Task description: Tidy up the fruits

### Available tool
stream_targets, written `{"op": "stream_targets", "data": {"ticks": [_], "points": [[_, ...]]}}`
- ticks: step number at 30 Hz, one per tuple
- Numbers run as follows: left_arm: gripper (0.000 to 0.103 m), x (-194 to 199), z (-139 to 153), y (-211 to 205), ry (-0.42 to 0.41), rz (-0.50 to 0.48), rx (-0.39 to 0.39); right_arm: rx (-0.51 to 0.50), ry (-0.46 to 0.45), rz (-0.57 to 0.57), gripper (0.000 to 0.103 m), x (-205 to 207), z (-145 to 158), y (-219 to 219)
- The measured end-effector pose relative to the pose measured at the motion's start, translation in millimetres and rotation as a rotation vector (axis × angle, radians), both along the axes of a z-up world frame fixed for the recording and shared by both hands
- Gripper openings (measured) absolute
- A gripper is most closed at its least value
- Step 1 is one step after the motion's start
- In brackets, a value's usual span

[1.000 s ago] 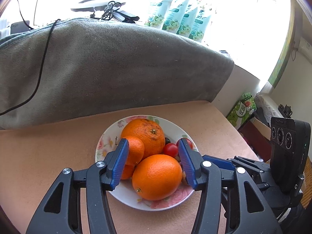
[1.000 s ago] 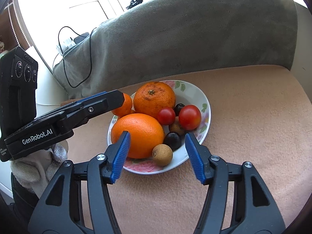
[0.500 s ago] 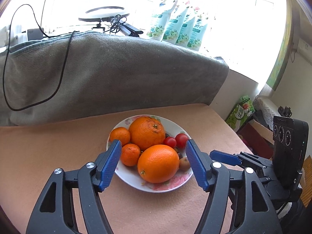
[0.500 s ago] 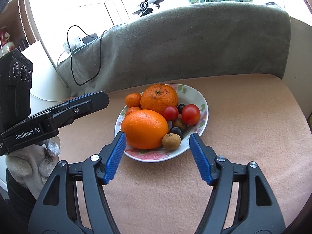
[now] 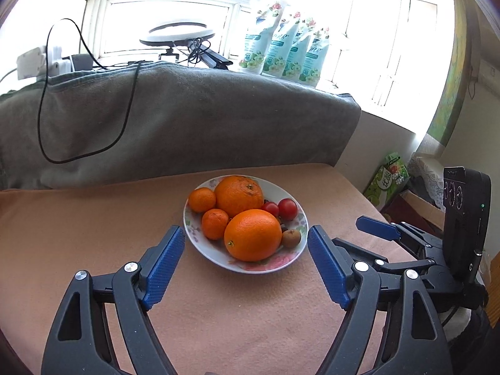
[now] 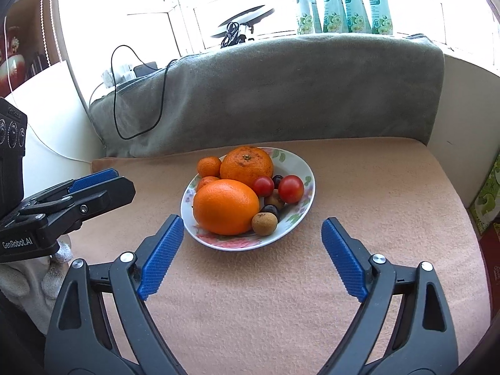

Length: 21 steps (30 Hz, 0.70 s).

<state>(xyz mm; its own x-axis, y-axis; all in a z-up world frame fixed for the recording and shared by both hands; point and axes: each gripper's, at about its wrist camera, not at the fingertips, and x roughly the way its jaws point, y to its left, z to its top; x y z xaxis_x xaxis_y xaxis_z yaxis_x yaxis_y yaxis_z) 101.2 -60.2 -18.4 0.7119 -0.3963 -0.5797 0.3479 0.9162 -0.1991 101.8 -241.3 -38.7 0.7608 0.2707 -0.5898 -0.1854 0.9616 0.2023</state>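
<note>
Grippers: left gripper (image 5: 245, 262) is standing with jaws wide apart, having just been opening, nothing between them but bare cloth; right gripper (image 6: 251, 251) is doing likewise, jaws spread and empty. Both are hanging short of the plate (image 5: 295, 257), apart from it, tilted down toward it.

Step in hand: both tools appear to be backing clear of the plate with every visible fruit already gathered on it, so the organizing is likely at or near its end. Next move, as a judgement: either holding clear, or, if any piece wants shifting, closing gently on a single fruit without nudging its neighbours off the rim.

Container: floral-rimmed white plate, sitting on the peach table cover (image 6: 281, 312).

Contents:
- large orange (image 5: 252, 235), lying nearest the grippers
- second large orange (image 5: 239, 195), stem end up, touching the first from behind
- two small mandarins (image 5: 202, 199) at the left edge
- two cherry tomatoes (image 6: 290, 188) at the right
- brown longan-like fruit (image 6: 264, 223), resting beside the near orange
- dark round fruits (image 6: 270, 210), partly hidden, kind uncertain

Surroundings: grey blanket (image 5: 187, 118) is draping behind the table; refill pouches (image 5: 282, 53) are lining the window sill.
</note>
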Motion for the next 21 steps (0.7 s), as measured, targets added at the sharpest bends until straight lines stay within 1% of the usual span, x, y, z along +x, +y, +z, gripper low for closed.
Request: {"op": "stream_targets", "data": {"ticks": [4, 11, 17, 20, 21], "points": [[0.081, -9, -2, -1, 0.002, 0.023, 0.037, -0.022, -0.011, -0.021, 0.092, -3, 2, -2], [0.082, -25, -4, -2, -0.003, 0.076, 0.097, -0.033, -0.023, -0.041, 0.092, -10, 6, -6], [0.082, -36, -4, 1, -0.007, 0.097, 0.1, -0.031, -0.031, -0.05, 0.092, -15, 9, -9], [0.087, -39, -4, 2, -0.009, 0.105, 0.107, -0.031, -0.033, -0.052, 0.092, -17, 9, -10], [0.087, -40, -5, 2, -0.007, 0.106, 0.107, -0.032, -0.033, -0.052, 0.092, -17, 10, -10]]}}
